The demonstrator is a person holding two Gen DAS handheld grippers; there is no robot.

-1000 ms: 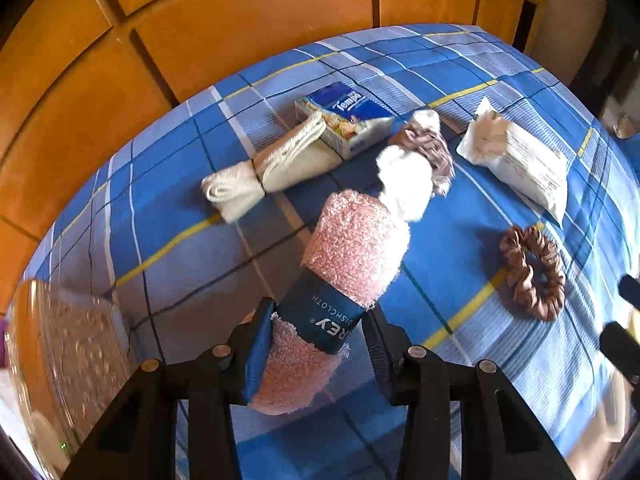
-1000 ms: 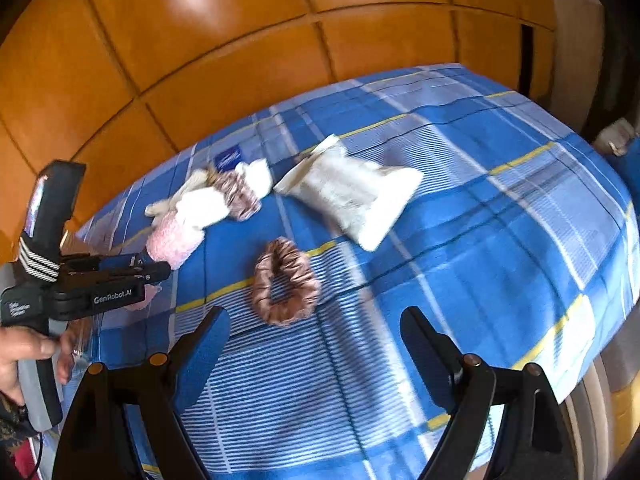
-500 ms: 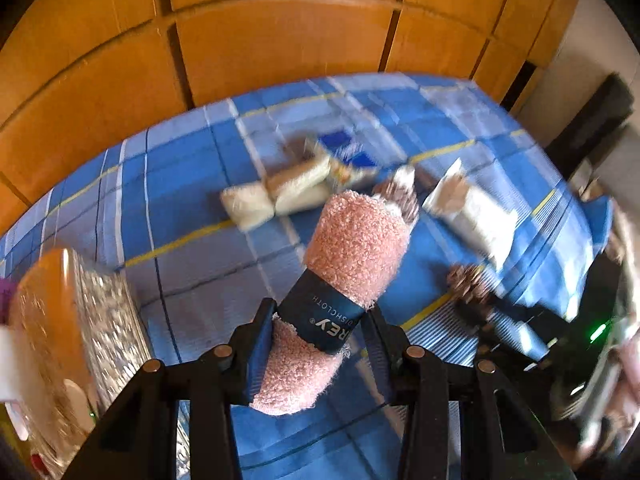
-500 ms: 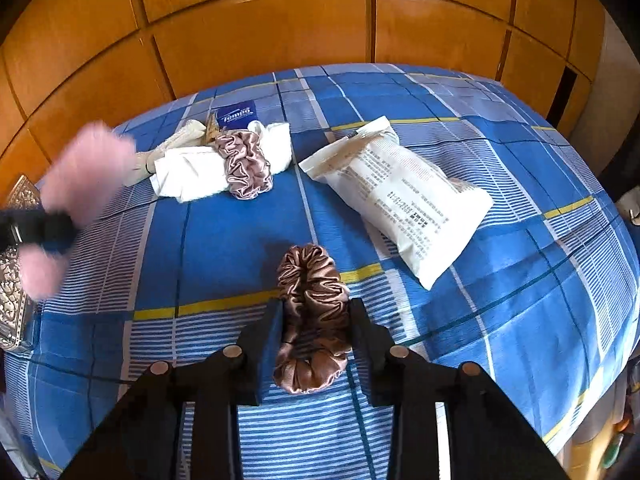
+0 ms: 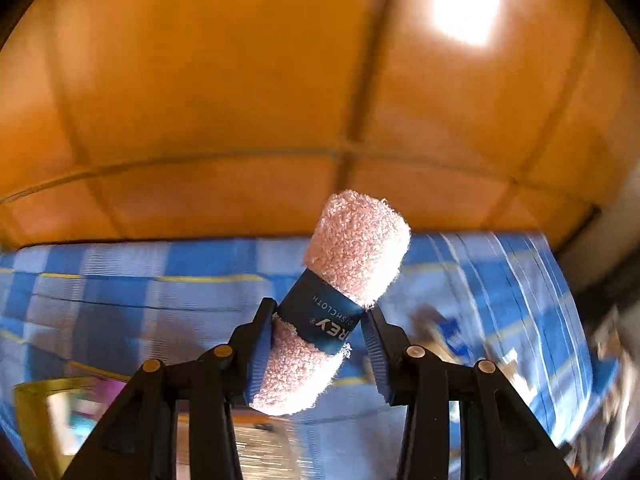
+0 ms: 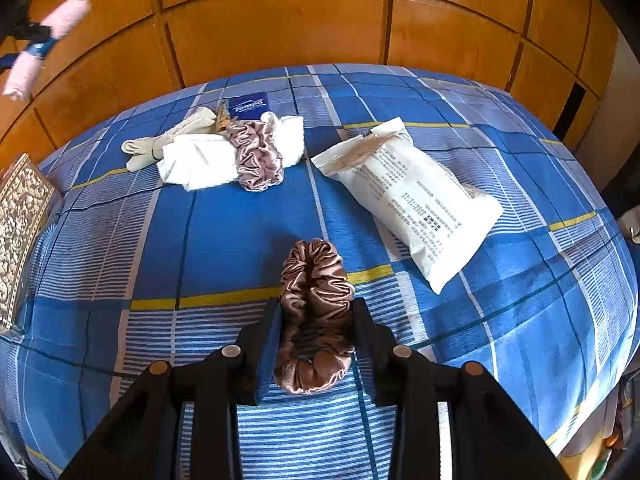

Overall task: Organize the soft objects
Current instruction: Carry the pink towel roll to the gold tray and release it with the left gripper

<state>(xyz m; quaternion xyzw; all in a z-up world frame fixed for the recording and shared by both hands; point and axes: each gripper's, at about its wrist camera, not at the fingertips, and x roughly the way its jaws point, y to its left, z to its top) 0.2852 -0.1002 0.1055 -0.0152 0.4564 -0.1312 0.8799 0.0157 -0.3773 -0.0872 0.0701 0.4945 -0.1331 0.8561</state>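
My left gripper (image 5: 318, 336) is shut on a rolled pink dishcloth (image 5: 344, 276) with a dark blue paper band, held high above the blue plaid bed; the roll also shows at the top left of the right wrist view (image 6: 44, 46). My right gripper (image 6: 316, 332) is shut on a brown satin scrunchie (image 6: 314, 312), squeezed flat just above the bedspread (image 6: 224, 232). On the bed lie a white cloth (image 6: 200, 160) with a mauve scrunchie (image 6: 256, 156) around it, a cream rolled cloth (image 6: 168, 140) and a white soft packet (image 6: 416, 200).
A blue tissue pack (image 6: 248, 106) lies behind the white cloth. An ornate gold box stands at the bed's left edge (image 6: 18, 224) and shows below my left gripper (image 5: 64, 412). An orange wooden panelled wall (image 6: 280, 28) backs the bed.
My left gripper has lifted the pink dishcloth high and swung left toward the gold box. My right gripper has closed on the brown scrunchie, which it had only approached a second ago.
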